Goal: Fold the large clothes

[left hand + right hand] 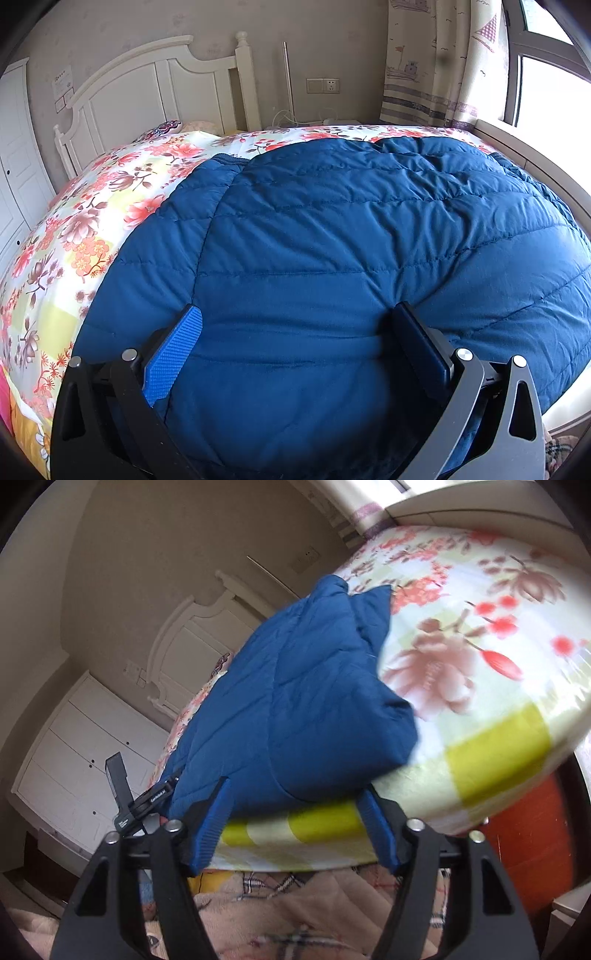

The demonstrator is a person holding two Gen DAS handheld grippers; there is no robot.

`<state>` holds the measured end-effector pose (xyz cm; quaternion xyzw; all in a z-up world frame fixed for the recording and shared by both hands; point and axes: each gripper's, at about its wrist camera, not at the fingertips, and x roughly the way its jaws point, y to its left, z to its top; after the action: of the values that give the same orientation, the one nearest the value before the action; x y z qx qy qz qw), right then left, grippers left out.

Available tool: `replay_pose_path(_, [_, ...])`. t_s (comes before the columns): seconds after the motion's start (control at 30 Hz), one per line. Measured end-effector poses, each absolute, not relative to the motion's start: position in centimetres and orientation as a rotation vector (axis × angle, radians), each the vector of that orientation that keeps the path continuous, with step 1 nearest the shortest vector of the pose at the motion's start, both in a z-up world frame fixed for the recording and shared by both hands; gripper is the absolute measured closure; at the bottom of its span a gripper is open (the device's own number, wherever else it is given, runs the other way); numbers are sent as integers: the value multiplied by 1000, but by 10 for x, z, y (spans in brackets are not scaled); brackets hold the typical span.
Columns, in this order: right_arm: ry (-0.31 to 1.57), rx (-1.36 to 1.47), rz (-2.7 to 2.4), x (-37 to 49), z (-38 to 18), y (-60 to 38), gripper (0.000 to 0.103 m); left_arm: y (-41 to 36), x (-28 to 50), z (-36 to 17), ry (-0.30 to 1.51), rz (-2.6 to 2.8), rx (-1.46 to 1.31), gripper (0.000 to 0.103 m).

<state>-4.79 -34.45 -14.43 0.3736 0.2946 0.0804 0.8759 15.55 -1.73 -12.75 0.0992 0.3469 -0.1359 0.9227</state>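
left gripper (pixel 295 325): jaws spread wide, nothing pinched; the blue pad (pixel 173 362) sits at 7 o'clock and the dark finger (pixel 421 347) at 5 o'clock of the left wrist view; both rest over the blue quilted jacket (pixel 351 236), whether pressing on it cannot be told; the jacket fills that view from centre out to 3 o'clock, lying flat on the floral bedspread (pixel 92 221), which shows from 9 to 12 o'clock; the white headboard (pixel 155 85) stands at 11 o'clock, a curtain (pixel 443 62) at 1 o'clock.

right gripper (pixel 295 805): jaws spread, nothing clamped; its fingertips sit at the near edge of the bed, just below the jacket's hem; in the tilted, partly blurred right wrist view the jacket runs from centre toward 11 o'clock; the bedspread extends to 2 o'clock; the left gripper's body appears at 8 o'clock; a white cabinet (pixel 74 746) lies at 9 o'clock.
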Motion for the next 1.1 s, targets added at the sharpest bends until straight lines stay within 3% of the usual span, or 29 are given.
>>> replay_pose_path(0.13, [614, 784, 74, -14, -138, -334, 22, -17, 155, -127, 711, -284, 208, 4])
replay_pose_path(0.17, [591, 844, -2, -6, -137, -335, 17, -17, 155, -128, 710, -285, 209, 4])
replay_pose_path(0.2, [577, 887, -70, 0, -135, -332, 4, -17, 155, -128, 709, -286, 210, 4])
replay_pose_path(0.27, [561, 896, -186, 14, -130, -323, 2, -18, 155, -128, 709, -286, 213, 4])
replay_pose_path(0.33, [517, 870, -148, 26, -129, -317, 27, -18, 155, -127, 715, -287, 216, 4])
replay_pose_path(0.37, [527, 855, -172, 29, -130, -317, 56, -18, 154, -125, 724, -291, 216, 4])
replay_pose_path(0.4, [506, 872, -141, 29, -131, -320, 66, -18, 153, -121, 736, -287, 215, 5])
replay_pose_path(0.47, [469, 871, -90, 24, -129, -325, 75, -18, 150, -110, 748, -289, 186, 5])
replay_pose_path(0.67, [391, 795, -53, 13, -113, -324, 78, -62, 133, -82, 683, -397, 193, 5])
replay_pose_path(0.83, [342, 766, -66, 6, -98, -334, 78, -106, 110, -117, 716, -432, 351, 5])
replay_pose_path(0.97, [310, 647, -120, 12, -66, -321, 78, -78, 82, -95, 733, -691, 300, 5])
replay_pose_path(1.1, [227, 315, -120, 30, -8, -254, 78, 16, 106, -60, 694, -600, 71, 5])
